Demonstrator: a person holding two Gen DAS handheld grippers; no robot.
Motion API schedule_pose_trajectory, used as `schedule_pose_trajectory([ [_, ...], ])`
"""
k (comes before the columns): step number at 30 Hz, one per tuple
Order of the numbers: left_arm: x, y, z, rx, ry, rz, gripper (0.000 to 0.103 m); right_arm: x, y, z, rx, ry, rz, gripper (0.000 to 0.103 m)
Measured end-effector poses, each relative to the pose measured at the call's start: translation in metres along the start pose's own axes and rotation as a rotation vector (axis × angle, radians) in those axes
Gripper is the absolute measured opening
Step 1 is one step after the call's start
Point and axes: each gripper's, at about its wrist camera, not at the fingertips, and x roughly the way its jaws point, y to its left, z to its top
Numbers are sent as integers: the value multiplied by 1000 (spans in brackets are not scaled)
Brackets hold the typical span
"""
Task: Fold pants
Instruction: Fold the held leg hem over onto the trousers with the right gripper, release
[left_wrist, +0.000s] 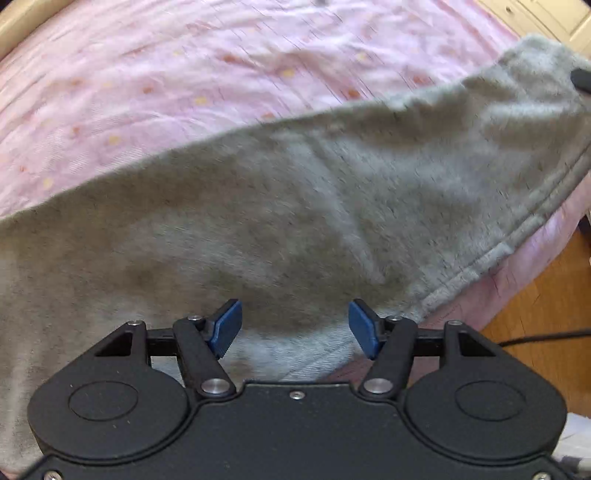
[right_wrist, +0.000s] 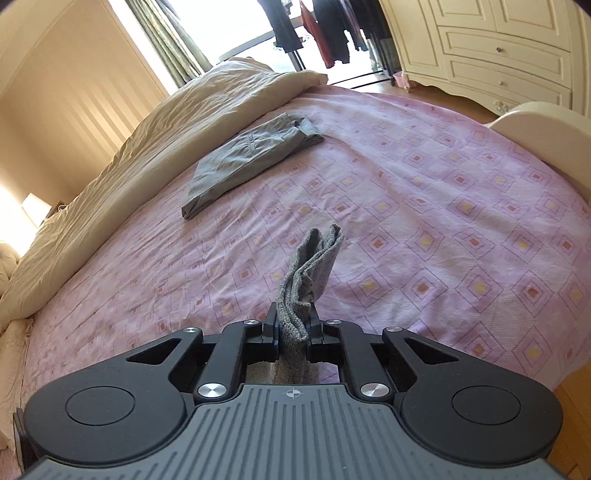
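The grey pants (left_wrist: 295, 206) are of a soft, fuzzy cloth, a muted grey-green with a stitched hem band along one edge. In the left wrist view they spread wide across the pink bedsheet (left_wrist: 147, 74), one end lifted toward the upper right, where a dark tip shows at the frame's edge. The picture is somewhat blurred. No writing or label can be read on the cloth.

The left tool (left_wrist: 295, 328) points down over the pants with its blue pads (left_wrist: 227, 328) standing apart; nothing is between them, and whether they touch the cloth below cannot be told.

The right tool (right_wrist: 293, 332) is clamped on a bunched fold of the pants (right_wrist: 310, 269), which sticks out beyond the fingers above the patterned bedsheet (right_wrist: 443, 221). The only mark on its body is a small crosshair.

Farther up the bed lies another grey folded garment (right_wrist: 251, 158), beside a cream duvet (right_wrist: 147, 140). A white dresser (right_wrist: 498, 48) stands beyond the bed.
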Motion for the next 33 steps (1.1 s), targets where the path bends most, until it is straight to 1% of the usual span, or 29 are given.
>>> schedule_pose_trajectory([
  [3, -17, 35, -3, -65, -27, 1, 65, -11, 29, -2, -50, -23, 19, 12],
  [5, -26, 60, -10, -113, -35, 2, 65, -20, 57, -4, -99, -38, 43, 12],
  [8, -41, 98, -23, -152, -56, 38, 65, -32, 105, -15, -164, -57, 96, 12],
  [11, -53, 138, -43, -187, -63, 70, 65, -33, 155, -36, -225, -47, 164, 12],
  [14, -64, 179, -60, -220, -60, 103, 65, -16, 201, -69, -291, -2, 222, 12],
  [17, -70, 211, -75, -236, -52, 131, 65, 13, 241, -114, -352, 82, 260, 12],
  [19, -73, 227, -83, -238, -49, 142, 65, 35, 259, -143, -383, 147, 272, 12],
  [21, -77, 239, -88, -234, -53, 151, 65, 54, 275, -170, -439, 195, 250, 12],
  [23, -83, 249, -92, -229, -64, 151, 65, 68, 291, -196, -507, 244, 205, 17],
  [25, -85, 256, -92, -225, -75, 147, 65, 77, 300, -212, -550, 293, 186, 21],
  [26, -86, 257, -92, -224, -81, 142, 65, 78, 303, -218, -559, 309, 191, 27],
  [31, -94, 252, -84, -222, -111, 95, 65, 58, 318, -228, -571, 311, 301, 28],
  [33, -93, 242, -77, -207, -123, 74, 65, 50, 320, -223, -584, 294, 318, 28],
])
